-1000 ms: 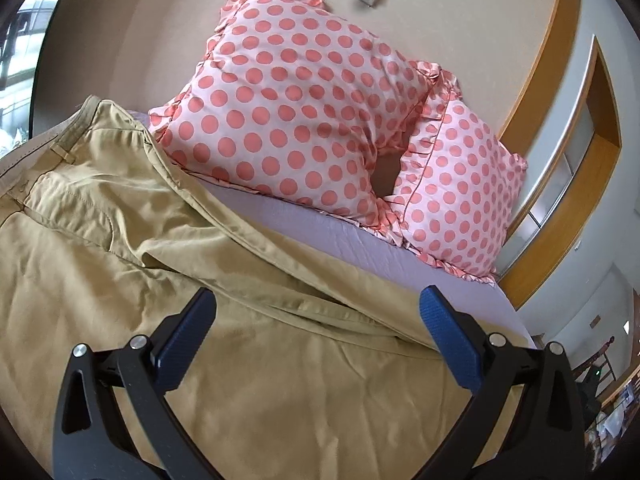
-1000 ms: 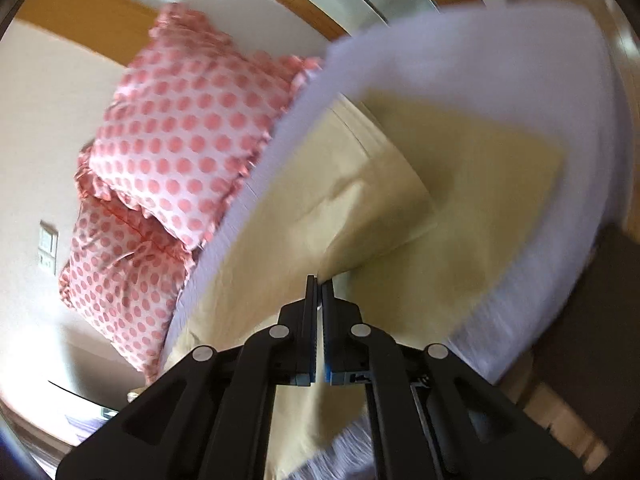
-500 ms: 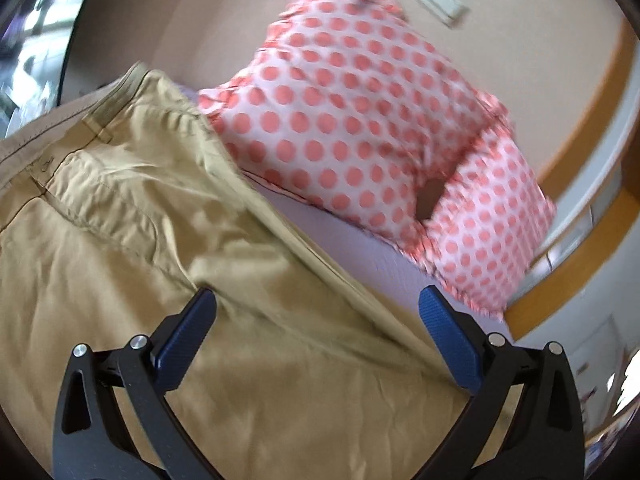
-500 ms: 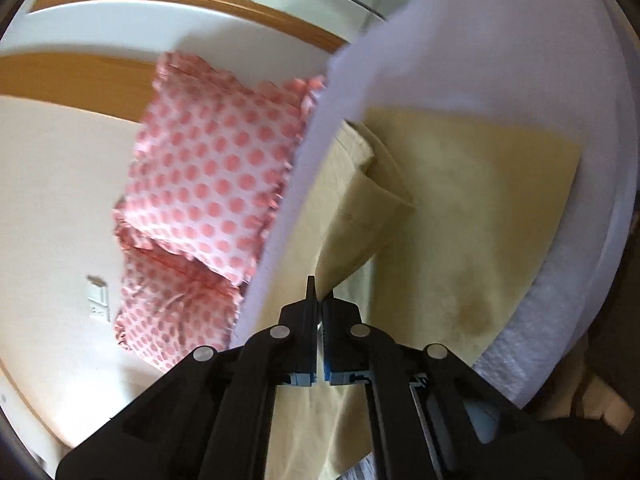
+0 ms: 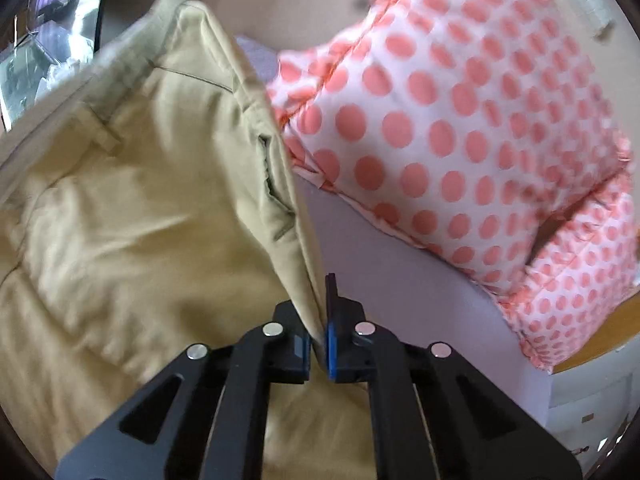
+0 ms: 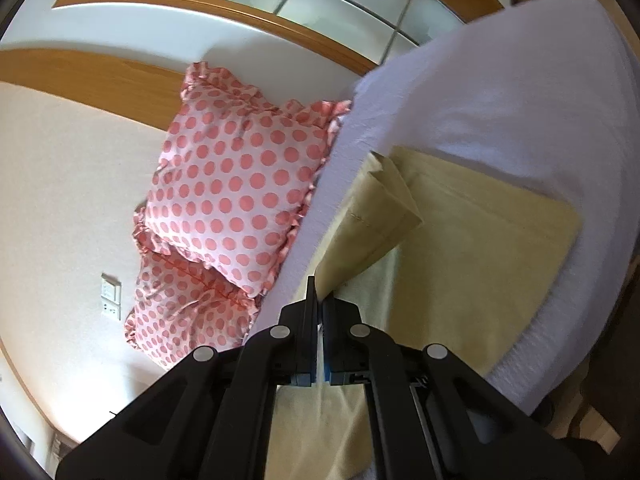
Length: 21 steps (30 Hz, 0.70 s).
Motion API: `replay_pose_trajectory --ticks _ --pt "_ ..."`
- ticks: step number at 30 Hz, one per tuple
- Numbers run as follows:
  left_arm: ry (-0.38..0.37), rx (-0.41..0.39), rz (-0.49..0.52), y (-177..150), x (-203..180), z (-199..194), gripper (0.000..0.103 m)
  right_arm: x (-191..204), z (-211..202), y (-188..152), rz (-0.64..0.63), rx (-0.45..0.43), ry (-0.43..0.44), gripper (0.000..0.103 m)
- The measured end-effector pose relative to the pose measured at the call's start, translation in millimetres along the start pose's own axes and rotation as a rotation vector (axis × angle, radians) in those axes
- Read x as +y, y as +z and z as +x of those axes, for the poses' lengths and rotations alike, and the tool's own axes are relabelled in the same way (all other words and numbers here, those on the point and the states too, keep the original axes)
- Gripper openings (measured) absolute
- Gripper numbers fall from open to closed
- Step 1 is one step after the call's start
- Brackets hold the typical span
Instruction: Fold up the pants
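Nearest the lens, the left gripper (image 5: pixel 318 320) is clamping w/ jaws closed on the side seam of the khaki cotton pants (image 5: pixel 140 208), just below a pocket opening. The edge is rising off the bed w/ the waistband end and a belt loop tilting up beyond it. In the right wrist view the right gripper (image 6: pixel 319 308) is likewise pinching, jaws closed on a raised flap of the same pants; a stitched hem is showing on that flap, so prob. a leg end.

Progress, as a judgement: early-to-mid. Both edges are gripped and lifted but no fold is laid yet. One leg seems to be lying flat on the other, though it's hard to be sure. Carrying the lifted side over, setting it down and smoothing are left, plus any crosswise folds.

The fabric is looking soft, lightly creased and limp, draping from each pinch. The rest of the pants are lying flat on the pale lilac bed sheet (image 6: pixel 500 92). Farther back, two pink polka-dot ruffled pillows (image 5: pixel 472 112) are leaning against the beige wall (image 6: pixel 60 200).
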<state>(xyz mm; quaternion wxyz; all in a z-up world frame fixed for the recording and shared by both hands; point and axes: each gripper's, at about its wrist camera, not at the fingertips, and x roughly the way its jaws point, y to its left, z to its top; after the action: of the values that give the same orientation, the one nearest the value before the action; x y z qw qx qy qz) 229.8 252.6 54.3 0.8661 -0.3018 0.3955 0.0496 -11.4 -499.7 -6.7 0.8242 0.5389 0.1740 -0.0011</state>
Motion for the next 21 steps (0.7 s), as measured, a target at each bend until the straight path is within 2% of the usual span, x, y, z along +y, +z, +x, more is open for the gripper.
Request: replay_pose_trajectory --ticks 3,4,8,13,21 --pt "-0.040 -0.108 0.075 -32.5 6.6 -68.6 0.005 5.1 -12.6 4.3 -0.041 -0.035 -0.017 0.002" --pt "-0.058 -0.142 0.088 -53.0 15.9 -99.9 0.006 4.2 -16.1 5.2 -0.047 -0.042 -0.028 0.002" --pt "-0.065 -0.165 0.116 -116.0 39.3 -159.8 0.006 -14.4 -25.2 6.3 -0.030 -0.047 -0.100 0.002" --pt "-0.013 -0.147 0.163 -172.1 58.3 -175.2 0.007 -37.9 -25.0 -0.4 -0.010 -0.029 -0.182 0.002" --pt "-0.005 -0.112 0.134 -202.5 81.8 -166.7 0.008 -41.0 -36.4 -3.4 -0.039 -0.033 -0.236 0.002"
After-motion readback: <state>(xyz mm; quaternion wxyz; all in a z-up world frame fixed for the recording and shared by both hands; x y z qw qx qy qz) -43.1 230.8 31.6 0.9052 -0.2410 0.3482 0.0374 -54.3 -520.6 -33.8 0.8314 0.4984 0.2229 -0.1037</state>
